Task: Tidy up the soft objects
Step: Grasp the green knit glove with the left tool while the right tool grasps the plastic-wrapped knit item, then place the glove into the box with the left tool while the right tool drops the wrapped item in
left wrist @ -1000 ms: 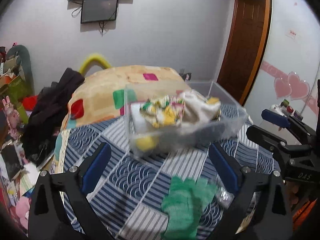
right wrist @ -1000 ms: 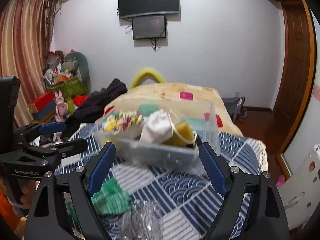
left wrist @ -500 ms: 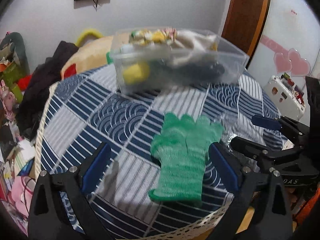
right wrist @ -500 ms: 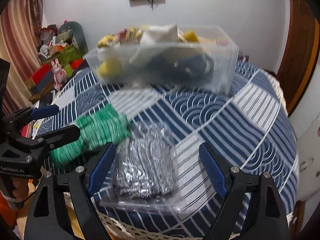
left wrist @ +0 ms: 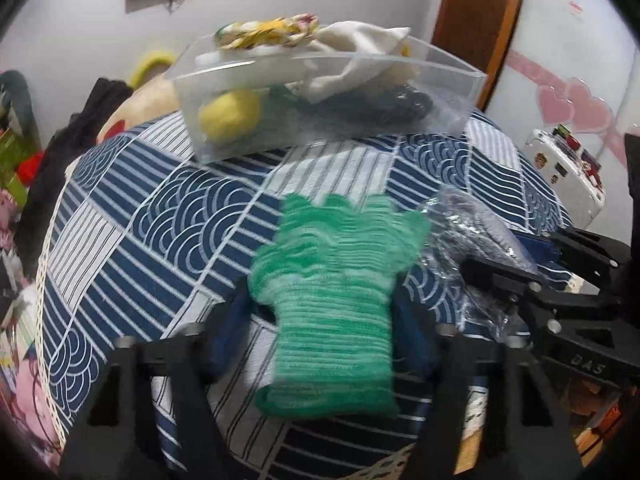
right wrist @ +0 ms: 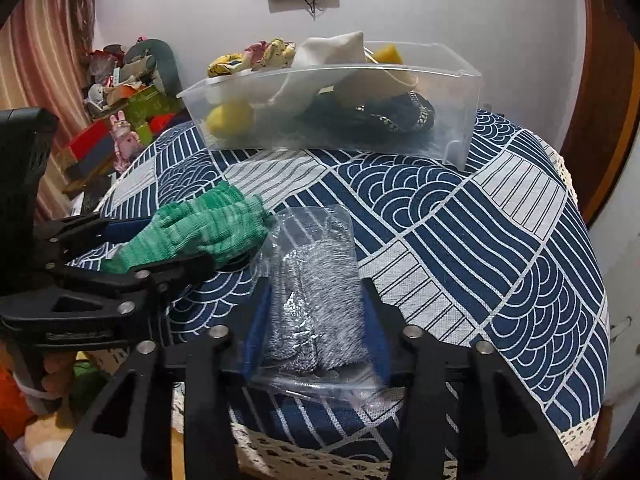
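**Ana:** Bedroom clutter rings the scene in the left wrist view: a pale wall, a wooden door, and up front a table under a blue-and-white patterned cloth [left wrist: 152, 216]. What is the left gripper [left wrist: 320, 316] doing?

**Ben:** Its fingers have drawn in on either side of the green glove [left wrist: 328, 300], flanking the cuff end. They look pressed to the knit, so I'd call it pinching the glove, though motion blur leaves some doubt. The glove lies flat near the table's front edge, its long axis running away from the camera, fingertips aimed at the clear bin [left wrist: 320, 92].

**Ana:** Why grip the cuff?

**Ben:** My guess is that it's the thickest, nearest part, and lifting there lets the fingers trail toward the bin, which already holds other soft items.

**Ana:** And the right wrist view?

**Ben:** Same table, curtain and piled boxes to the left. The right gripper [right wrist: 316, 320] straddles a grey knit item in a clear plastic bag [right wrist: 316, 292], blue pads close against its sides. It reads as squeezing the bag. That bag also lies lengthwise away from the camera, pointing toward the bin, just beside the green glove.

**Ana:** So both things are still on the cloth?

**Ben:** Yes, neither is visibly raised.
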A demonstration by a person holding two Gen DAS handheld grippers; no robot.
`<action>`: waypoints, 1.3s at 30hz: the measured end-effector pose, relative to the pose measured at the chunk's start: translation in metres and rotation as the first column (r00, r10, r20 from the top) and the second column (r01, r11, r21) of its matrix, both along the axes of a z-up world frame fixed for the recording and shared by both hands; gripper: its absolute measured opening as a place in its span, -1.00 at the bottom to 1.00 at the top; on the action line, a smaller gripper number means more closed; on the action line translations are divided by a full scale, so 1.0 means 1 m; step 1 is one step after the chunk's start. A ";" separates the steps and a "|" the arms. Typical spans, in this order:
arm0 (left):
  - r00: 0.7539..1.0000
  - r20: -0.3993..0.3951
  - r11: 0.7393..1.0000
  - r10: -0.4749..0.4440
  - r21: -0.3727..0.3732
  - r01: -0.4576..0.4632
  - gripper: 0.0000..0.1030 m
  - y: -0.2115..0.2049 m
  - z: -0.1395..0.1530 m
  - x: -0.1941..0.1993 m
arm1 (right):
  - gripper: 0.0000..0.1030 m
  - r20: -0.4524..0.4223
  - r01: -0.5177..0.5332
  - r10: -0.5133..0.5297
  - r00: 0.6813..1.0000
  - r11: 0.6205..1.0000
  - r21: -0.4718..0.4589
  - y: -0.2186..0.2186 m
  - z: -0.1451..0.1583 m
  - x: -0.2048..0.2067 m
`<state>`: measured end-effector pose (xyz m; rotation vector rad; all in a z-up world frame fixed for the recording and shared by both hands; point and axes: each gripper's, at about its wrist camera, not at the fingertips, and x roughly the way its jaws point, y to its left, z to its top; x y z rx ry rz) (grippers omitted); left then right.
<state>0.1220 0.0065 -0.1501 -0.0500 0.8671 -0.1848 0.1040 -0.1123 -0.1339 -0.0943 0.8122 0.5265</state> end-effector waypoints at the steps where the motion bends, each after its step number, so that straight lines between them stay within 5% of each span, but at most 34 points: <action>1: 1.000 0.003 1.000 -0.006 0.001 0.006 -0.13 -0.001 0.000 0.000 | -0.35 0.003 -0.002 0.002 1.000 1.000 0.002 -0.001 0.001 0.000; 2: 1.000 0.010 1.000 -0.014 0.000 0.014 -0.32 -0.003 0.001 -0.001 | -0.38 0.004 0.000 0.000 1.000 1.000 0.004 0.000 0.001 0.000; 8: 0.999 0.028 1.000 -0.031 -0.004 0.031 -0.61 -0.004 0.007 -0.004 | -0.46 0.021 0.011 -0.012 1.000 1.000 0.013 -0.002 0.007 -0.001; 16: 0.995 0.094 1.000 0.011 -0.020 -0.009 -0.62 0.007 0.034 -0.010 | -0.47 0.076 0.028 -0.031 0.997 0.999 0.041 -0.008 0.027 0.000; 27: 0.964 0.258 0.998 0.068 -0.030 -0.062 -0.62 0.022 0.094 -0.004 | -0.47 0.267 0.069 -0.090 0.959 0.994 0.085 -0.009 0.078 0.013; 33: 0.945 0.315 0.996 0.088 -0.039 -0.080 -0.62 0.028 0.119 0.021 | -0.47 0.339 0.071 -0.110 0.934 0.989 0.128 -0.008 0.104 0.031; 39: 0.952 0.297 0.997 0.067 -0.062 -0.051 -0.62 0.024 0.125 0.060 | -0.47 0.345 0.079 -0.125 0.930 0.986 0.145 0.002 0.109 0.055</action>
